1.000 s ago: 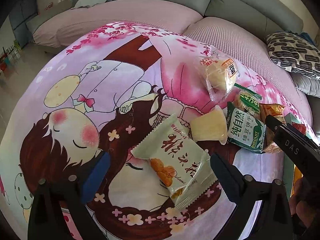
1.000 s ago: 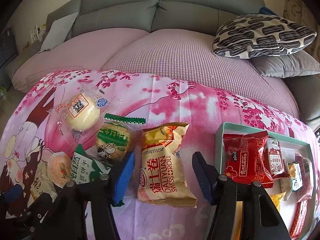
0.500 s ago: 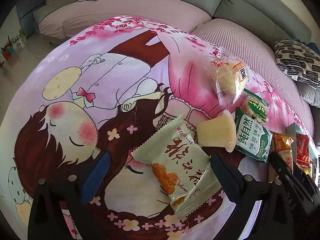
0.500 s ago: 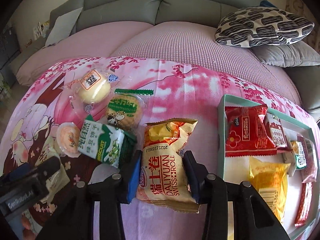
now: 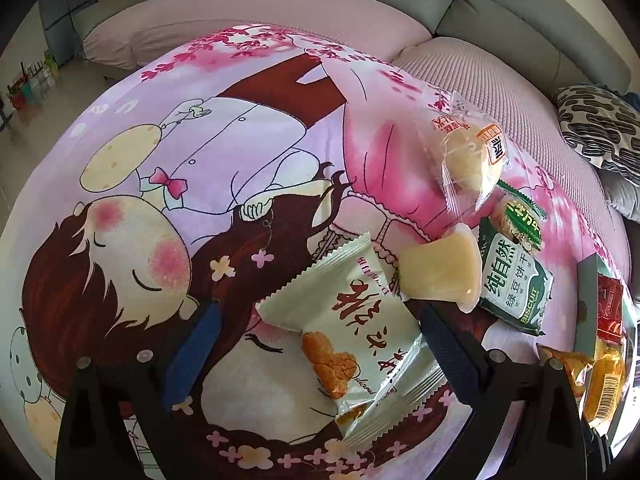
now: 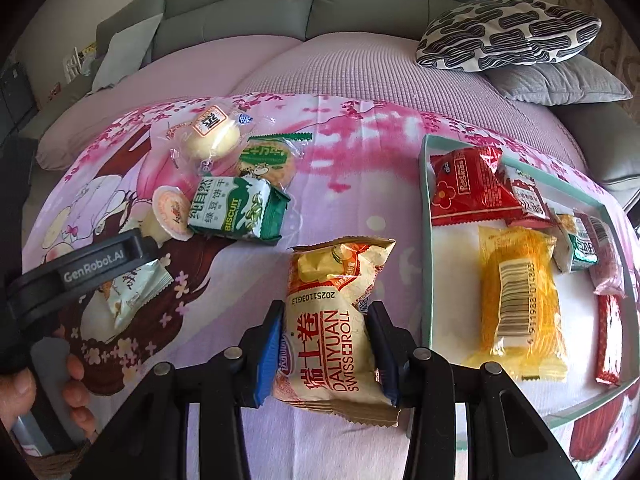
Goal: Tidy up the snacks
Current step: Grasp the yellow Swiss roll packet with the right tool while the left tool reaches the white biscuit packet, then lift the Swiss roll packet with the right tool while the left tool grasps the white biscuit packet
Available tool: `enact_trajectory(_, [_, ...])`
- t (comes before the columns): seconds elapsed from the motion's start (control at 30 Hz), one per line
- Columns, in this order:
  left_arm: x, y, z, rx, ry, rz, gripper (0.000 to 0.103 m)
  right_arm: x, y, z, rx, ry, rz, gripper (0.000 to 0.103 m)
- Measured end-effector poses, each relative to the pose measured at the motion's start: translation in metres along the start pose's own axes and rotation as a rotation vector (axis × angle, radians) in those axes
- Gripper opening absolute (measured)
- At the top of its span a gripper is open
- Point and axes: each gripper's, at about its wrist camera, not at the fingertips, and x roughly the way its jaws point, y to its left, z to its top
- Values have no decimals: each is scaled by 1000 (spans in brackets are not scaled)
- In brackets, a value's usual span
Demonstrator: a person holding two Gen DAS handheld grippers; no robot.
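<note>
right gripper [image 6: 326, 344] clamping Swiss roll packet [image 6: 334, 320] (jaws pinched)

Grey sofa [image 6: 320, 4], patterned cushion [image 6: 508, 32], daylight

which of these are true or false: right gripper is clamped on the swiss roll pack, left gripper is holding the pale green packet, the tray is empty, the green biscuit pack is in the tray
1. The right gripper is clamped on the swiss roll pack. True.
2. The left gripper is holding the pale green packet. False: its jaws stand open around it.
3. The tray is empty. False: it holds several snacks, among them a yellow pack.
4. The green biscuit pack is in the tray. False: it lies on the blanket.
</note>
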Motion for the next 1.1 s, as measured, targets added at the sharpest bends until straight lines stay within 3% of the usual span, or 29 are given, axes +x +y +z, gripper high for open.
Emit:
enact_trajectory(0.47, [-12, 33, -7, -41, 17, 78, 100, -3, -2, -12, 10, 9, 35, 44])
enact_trajectory(0.77, [-1, 14, -8, 43, 3, 98, 100, -3, -3, -12, 10, 10, 44, 44])
enact_trajectory(1.1, [4, 14, -8, 14, -68, 95, 103, -3, -4, -12, 17, 11, 53, 44])
